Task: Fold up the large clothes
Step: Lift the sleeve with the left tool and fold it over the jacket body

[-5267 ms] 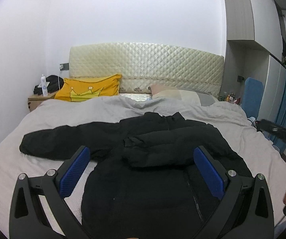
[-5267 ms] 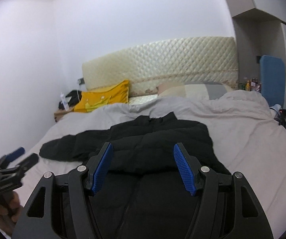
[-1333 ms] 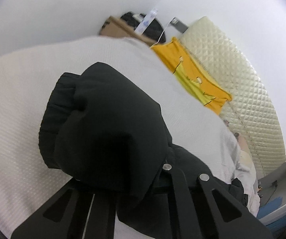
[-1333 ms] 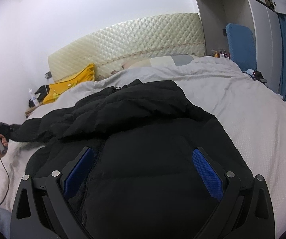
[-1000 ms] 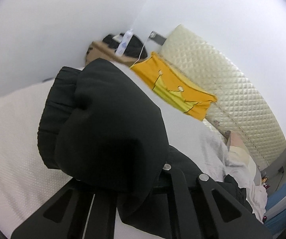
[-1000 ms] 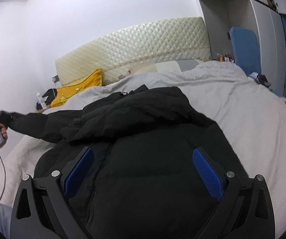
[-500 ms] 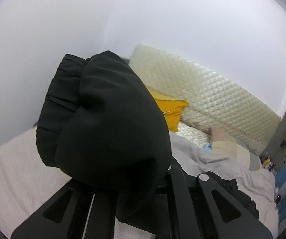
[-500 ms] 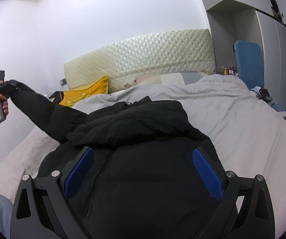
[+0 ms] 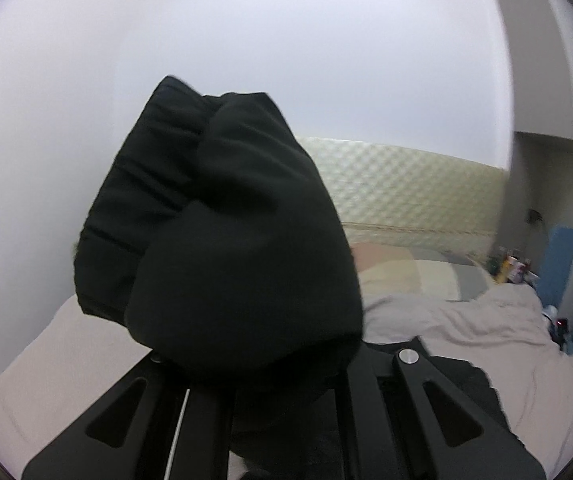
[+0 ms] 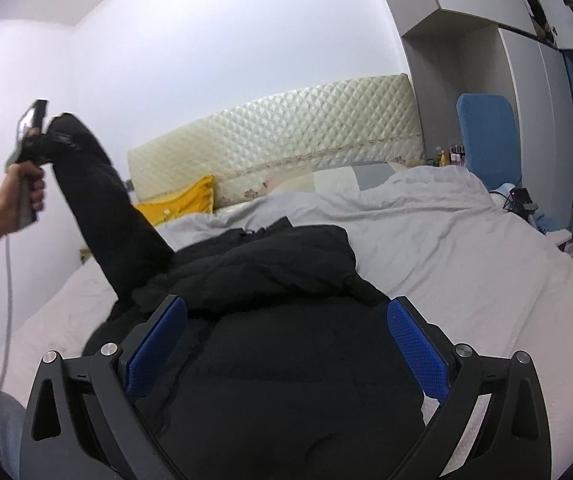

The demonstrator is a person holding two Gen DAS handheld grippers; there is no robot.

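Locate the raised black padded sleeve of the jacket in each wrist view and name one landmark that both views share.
Left wrist view: the black padded sleeve fills the centre, bunched over the shut left gripper, which clamps it.
Right wrist view: the sleeve rises at the left, from the jacket body up to the left gripper.
Shared landmark: the cream quilted headboard.

Bed [image 10: 466, 264] w/ grey cover; quilted cream headboard [image 10: 286, 136]; yellow pillow [image 10: 182, 200] at left; blue chair [image 10: 486, 136] right; bottles [image 10: 450, 156] beside it.
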